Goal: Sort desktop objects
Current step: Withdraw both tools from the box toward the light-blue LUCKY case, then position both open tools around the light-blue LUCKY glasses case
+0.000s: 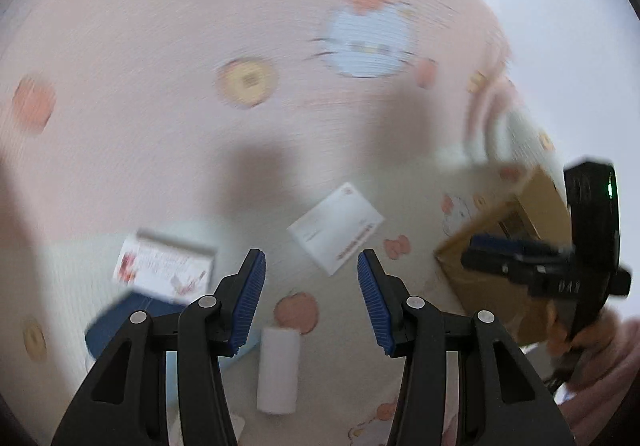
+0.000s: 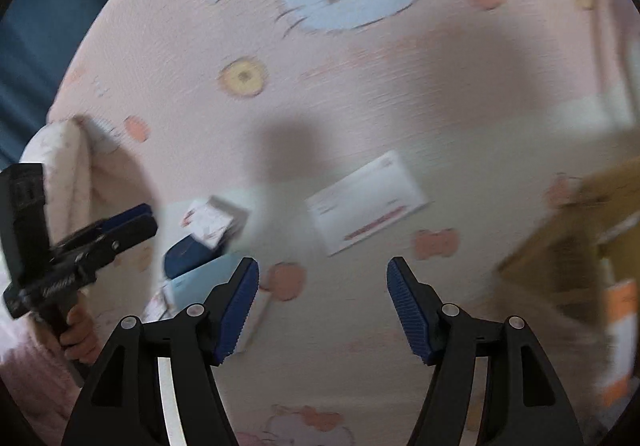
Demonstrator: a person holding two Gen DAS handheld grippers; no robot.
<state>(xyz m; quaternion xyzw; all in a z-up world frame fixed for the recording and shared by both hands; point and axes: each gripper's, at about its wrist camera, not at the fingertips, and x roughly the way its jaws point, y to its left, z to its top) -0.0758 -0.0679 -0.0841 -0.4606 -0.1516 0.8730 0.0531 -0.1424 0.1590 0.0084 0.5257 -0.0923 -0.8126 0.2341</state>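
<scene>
Grippers: left gripper (image 1: 311,278) empty, wide | right gripper (image 2: 323,282) empty, wide | advice: centre over white card (image 1: 335,227) before closing.

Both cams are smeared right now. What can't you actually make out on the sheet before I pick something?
- White card: print unreadable, motion blur, both wrist views.
- Cardboard box: contents blurred, right gripper in front; right wrist view cuts it off.
- Dark blue item: partly under a printed packet.
- White cylinder: left view only, ends indistinct.

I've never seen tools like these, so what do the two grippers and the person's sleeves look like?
Each is black plastic: the left gripper and right gripper have two angled arms with silver rivets, tipped by ribbed blue pads. A small green light glows on the right one's body. The sleeves look pink and fluffy.
</scene>
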